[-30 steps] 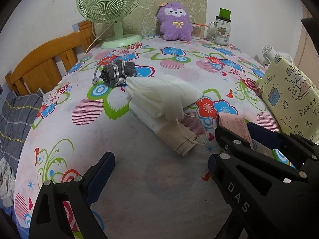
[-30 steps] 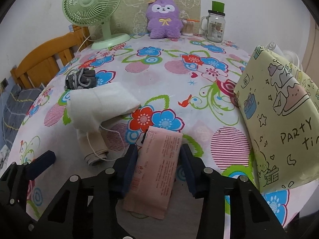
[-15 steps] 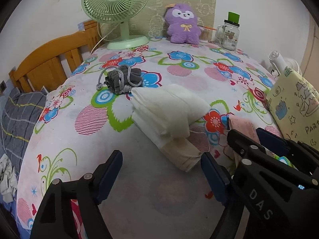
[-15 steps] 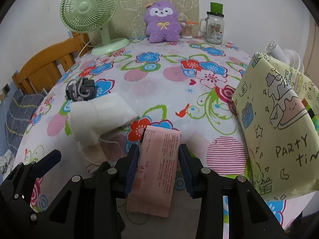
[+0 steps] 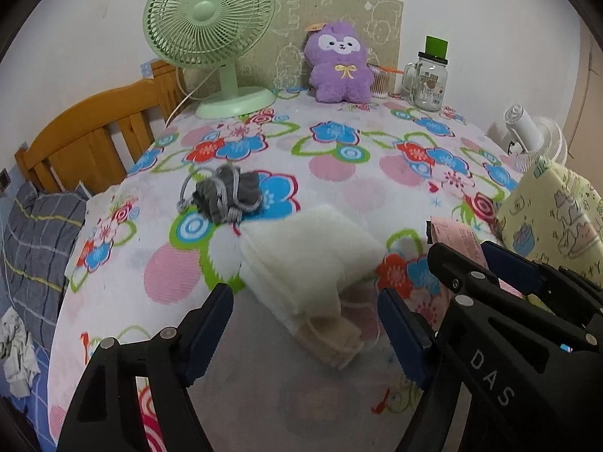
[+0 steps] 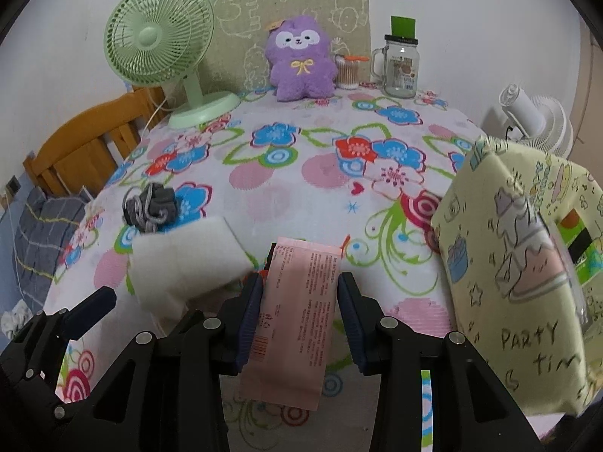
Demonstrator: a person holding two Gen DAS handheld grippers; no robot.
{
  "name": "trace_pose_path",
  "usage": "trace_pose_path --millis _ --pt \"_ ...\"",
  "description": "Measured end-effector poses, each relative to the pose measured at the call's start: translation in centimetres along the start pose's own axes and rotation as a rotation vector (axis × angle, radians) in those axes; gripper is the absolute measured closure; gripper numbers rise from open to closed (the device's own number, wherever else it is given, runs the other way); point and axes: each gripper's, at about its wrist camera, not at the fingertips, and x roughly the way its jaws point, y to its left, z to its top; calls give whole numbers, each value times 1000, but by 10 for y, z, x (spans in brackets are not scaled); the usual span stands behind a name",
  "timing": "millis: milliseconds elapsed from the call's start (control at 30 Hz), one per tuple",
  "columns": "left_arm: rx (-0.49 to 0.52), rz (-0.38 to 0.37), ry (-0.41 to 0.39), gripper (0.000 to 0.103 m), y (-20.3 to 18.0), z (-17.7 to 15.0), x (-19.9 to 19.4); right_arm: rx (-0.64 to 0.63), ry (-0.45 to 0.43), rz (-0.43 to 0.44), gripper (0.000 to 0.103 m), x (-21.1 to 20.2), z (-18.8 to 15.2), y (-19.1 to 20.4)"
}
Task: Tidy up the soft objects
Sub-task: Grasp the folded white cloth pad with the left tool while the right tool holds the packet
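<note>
My right gripper (image 6: 299, 297) is shut on a flat pink packet (image 6: 297, 320) and holds it above the floral table (image 6: 301, 173); the packet also shows in the left wrist view (image 5: 458, 237). My left gripper (image 5: 305, 324) is open and empty, just in front of a stack of white folded cloths (image 5: 301, 260) with a beige one underneath. The stack also shows in the right wrist view (image 6: 184, 263). A grey knitted bundle (image 5: 226, 196) lies behind the cloths. A yellow "party time" bag (image 6: 520, 263) stands at the right.
At the table's far edge stand a green fan (image 5: 211, 37), a purple plush toy (image 5: 339, 67), a cotton-swab jar (image 6: 348, 71) and a glass mug (image 5: 427, 79). A wooden bed frame (image 5: 86, 139) and bedding lie left. A white fan (image 6: 535, 120) is at the right.
Both grippers have risen and moved forward over the table. The right one keeps hold of the pink packet. The left jaws stay open, now closer to the white cloth stack.
</note>
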Motion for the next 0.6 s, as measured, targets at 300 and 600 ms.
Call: trace_pose_path --millis 300,600 --pt "66 1 3 18 -11 23 17 40 -1 6 59 11 19 -3" --pt "127 -30 48 11 -19 37 44 80 25 -12 59 34 28 -12"
